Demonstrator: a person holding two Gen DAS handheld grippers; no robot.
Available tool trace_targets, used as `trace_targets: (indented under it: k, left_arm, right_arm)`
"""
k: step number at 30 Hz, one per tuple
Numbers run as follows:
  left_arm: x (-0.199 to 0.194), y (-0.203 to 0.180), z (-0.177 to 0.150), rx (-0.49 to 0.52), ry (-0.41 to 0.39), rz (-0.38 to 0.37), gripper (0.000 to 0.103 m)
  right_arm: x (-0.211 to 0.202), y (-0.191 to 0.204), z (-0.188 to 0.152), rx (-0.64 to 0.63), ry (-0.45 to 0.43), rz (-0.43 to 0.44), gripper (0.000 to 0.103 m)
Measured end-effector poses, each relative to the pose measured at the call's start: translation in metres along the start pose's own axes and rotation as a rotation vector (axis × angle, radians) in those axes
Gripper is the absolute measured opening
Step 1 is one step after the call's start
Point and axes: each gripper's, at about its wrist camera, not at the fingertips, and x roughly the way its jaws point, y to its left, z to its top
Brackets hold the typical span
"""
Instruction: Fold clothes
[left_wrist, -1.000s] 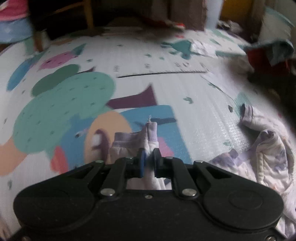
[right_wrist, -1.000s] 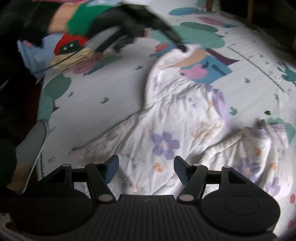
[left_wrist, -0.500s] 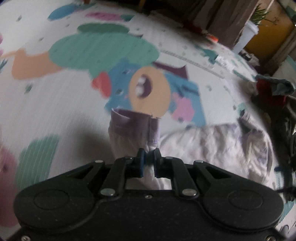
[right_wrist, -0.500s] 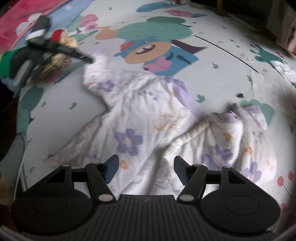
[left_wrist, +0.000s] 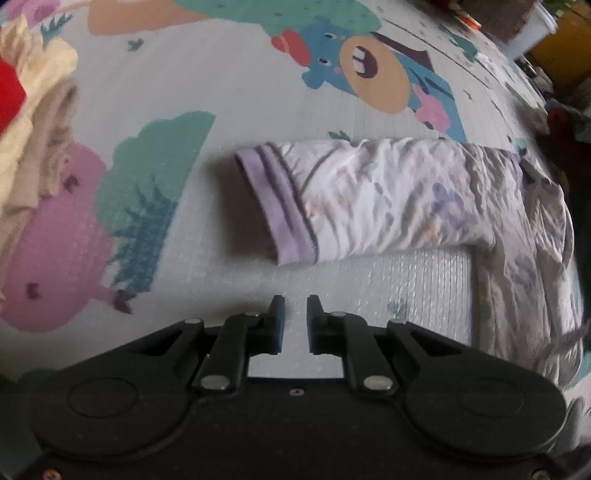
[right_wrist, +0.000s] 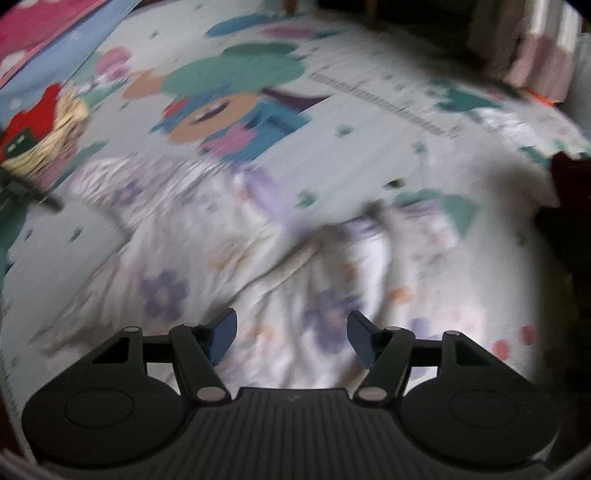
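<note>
Left gripper (left_wrist: 292, 317): jaws nearly together w/ a slim gap, nothing in them, hanging over the pale cartoon-print foam play mat (left_wrist: 258, 92) just short of the cuff. Far left on the mat, a cream fabric heap (left_wrist: 33, 110), not my concern.

Centre: white thin-knit long-sleeve top w/ lilac flower print (left_wrist: 517, 240), its one sleeve (left_wrist: 388, 195) laid out straight and flat, lilac ribbed cuff (left_wrist: 277, 206) at the near end, body rumpled off to the right.

Right gripper (right_wrist: 291, 332): jaws spread wide, empty, above the top's crumpled body (right_wrist: 258, 277); view is blurred.

Handling, my guess: light, limp, no stiffness, so it'll sag and bunch if lifted by one pt. Not fragile or slippery. Best grips prob. the cuff band or a seam/hem edge, both layers pinched, one gripper per corner so the fold lands flat.
</note>
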Motion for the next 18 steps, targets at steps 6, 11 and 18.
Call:
trace_targets:
  k: [6, 11, 18]
  left_arm:
    - [-0.027, -0.040, 0.003, 0.265, -0.116, 0.050, 0.010]
    - [-0.014, -0.077, 0.006, 0.329, -0.109, -0.016, 0.010]
    - [-0.002, -0.102, 0.007, 0.360, -0.084, -0.082, 0.011]
  right_arm:
    - [0.005, -0.023, 0.018, 0.041, -0.094, -0.195, 0.051]
    - [0.046, -0.049, 0.044, 0.136, -0.027, -0.258, 0.041]
    - [0.097, -0.063, 0.057, 0.193, 0.092, -0.259, 0.041]
